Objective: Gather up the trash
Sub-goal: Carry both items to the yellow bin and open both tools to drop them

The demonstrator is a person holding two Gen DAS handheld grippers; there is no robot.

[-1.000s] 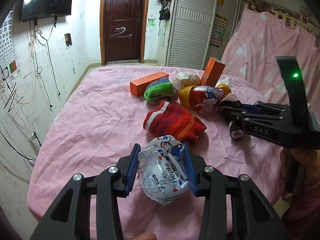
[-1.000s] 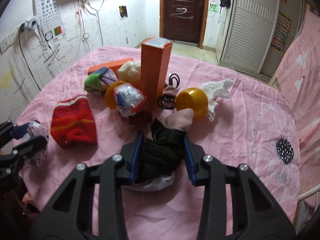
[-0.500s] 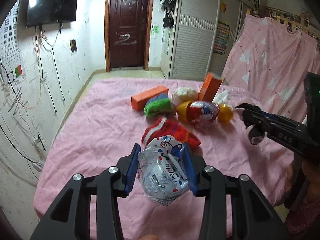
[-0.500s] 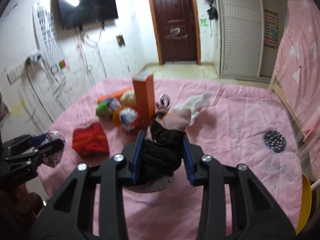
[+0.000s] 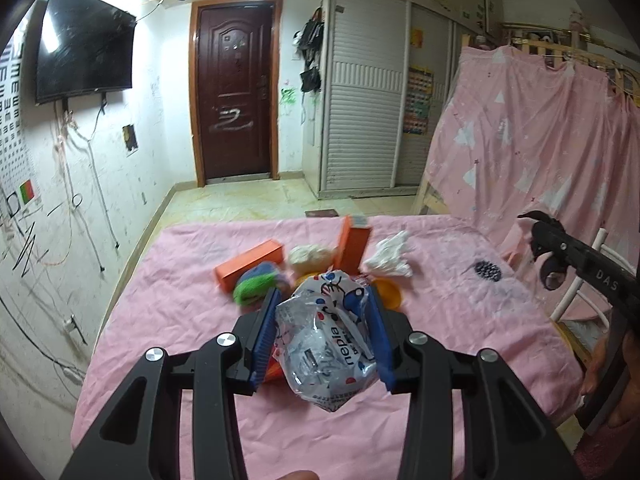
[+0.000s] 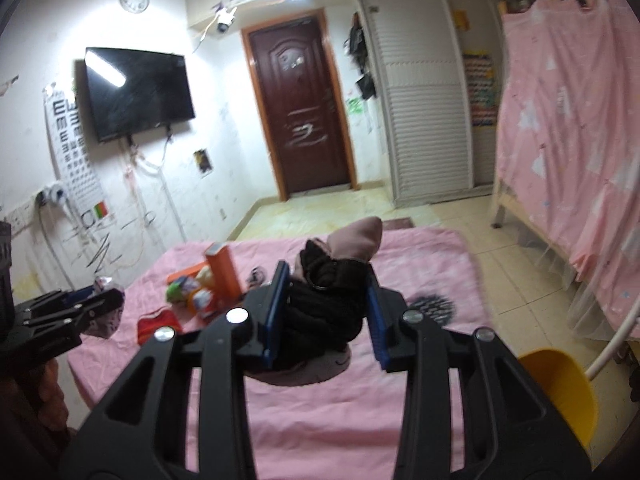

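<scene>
**Both grippers loaded, held above the bed**

The left gripper (image 5: 326,326) is clamped on a crumpled plastic wrapper (image 5: 326,340), white with red and blue print; its blue pads (image 5: 266,332) press the wrapper from both sides, the jaws only partly closed around its bulk. The wrapper hangs clear of the pink bed (image 5: 168,304). Just beyond the fingertips lie an orange box (image 5: 250,264) on its side, a green-and-blue cloth (image 5: 254,284), a cream bundle (image 5: 310,256), a second, upright box (image 5: 352,246) and a white tissue (image 5: 390,256). Off to the right, the other gripper reaches in from the edge.

The right gripper (image 6: 326,308) grips a black-and-mauve glove bundle (image 6: 328,292), jaws narrowed onto it, with the bundle raised off the bed. Below and to its right stands a yellow bin (image 6: 560,392) on the floor. To its left, farther off, a red knit item (image 6: 158,326) lies on the sheet.
</scene>
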